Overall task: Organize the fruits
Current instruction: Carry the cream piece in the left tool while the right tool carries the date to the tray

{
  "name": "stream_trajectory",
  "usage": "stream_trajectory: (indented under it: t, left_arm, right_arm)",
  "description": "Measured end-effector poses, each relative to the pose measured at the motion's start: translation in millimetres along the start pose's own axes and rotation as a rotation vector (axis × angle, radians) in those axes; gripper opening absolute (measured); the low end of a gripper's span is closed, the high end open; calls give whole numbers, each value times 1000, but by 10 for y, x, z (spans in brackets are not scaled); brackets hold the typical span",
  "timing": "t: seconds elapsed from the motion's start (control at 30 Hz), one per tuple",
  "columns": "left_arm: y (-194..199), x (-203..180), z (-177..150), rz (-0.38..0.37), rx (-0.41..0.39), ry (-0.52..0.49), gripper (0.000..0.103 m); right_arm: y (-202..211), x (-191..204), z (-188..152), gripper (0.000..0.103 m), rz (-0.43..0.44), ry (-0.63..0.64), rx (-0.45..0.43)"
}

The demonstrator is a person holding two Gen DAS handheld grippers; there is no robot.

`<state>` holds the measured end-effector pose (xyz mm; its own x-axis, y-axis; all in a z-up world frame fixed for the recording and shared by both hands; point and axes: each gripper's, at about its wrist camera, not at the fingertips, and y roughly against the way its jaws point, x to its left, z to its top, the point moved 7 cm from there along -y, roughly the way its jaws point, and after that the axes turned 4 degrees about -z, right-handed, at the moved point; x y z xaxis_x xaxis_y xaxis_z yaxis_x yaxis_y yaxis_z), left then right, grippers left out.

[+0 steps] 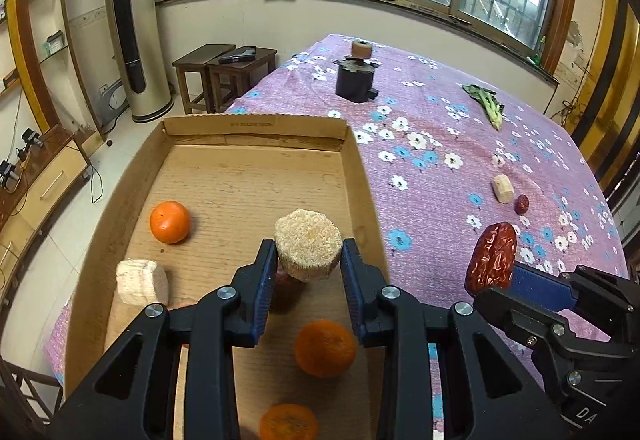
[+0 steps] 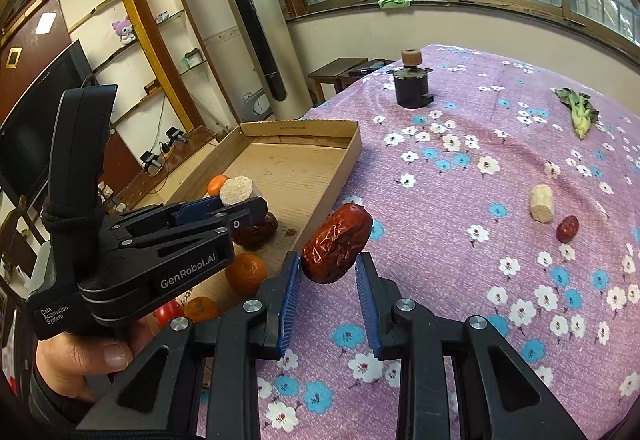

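My left gripper (image 1: pixel 309 260) is shut on a pale corn-cob piece (image 1: pixel 308 242) and holds it above the cardboard tray (image 1: pixel 256 127). In the tray lie an orange (image 1: pixel 169 222), two more oranges (image 1: pixel 325 348), another cob piece (image 1: pixel 142 282) and a red date (image 2: pixel 256 234). My right gripper (image 2: pixel 329 272) is shut on a large red date (image 2: pixel 336 243), held above the cloth just right of the tray; it also shows in the left wrist view (image 1: pixel 493 260). A cob piece (image 2: pixel 541 203) and a small date (image 2: pixel 568 228) lie on the cloth.
A purple flowered cloth (image 2: pixel 460 199) covers the table. A dark pot (image 2: pixel 410 89) with a spool on top stands at the far side. A green vegetable (image 2: pixel 578 111) lies far right. A tomato (image 2: pixel 170 312) sits at the tray's near end.
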<state>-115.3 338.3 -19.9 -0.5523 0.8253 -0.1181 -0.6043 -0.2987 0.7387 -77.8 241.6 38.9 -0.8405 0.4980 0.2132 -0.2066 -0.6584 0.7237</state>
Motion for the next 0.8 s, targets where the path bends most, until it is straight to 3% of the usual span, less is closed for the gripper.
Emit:
stream_trajectory:
  t: [0.53, 0.8]
  left_arm:
    - [-43, 609, 404, 56, -13, 57, 30]
    - [-423, 913, 671, 40, 51, 139, 30]
  right_arm:
    - [-418, 346, 347, 28, 72, 46, 24]
    - [-830, 578, 575, 28, 98, 77, 69]
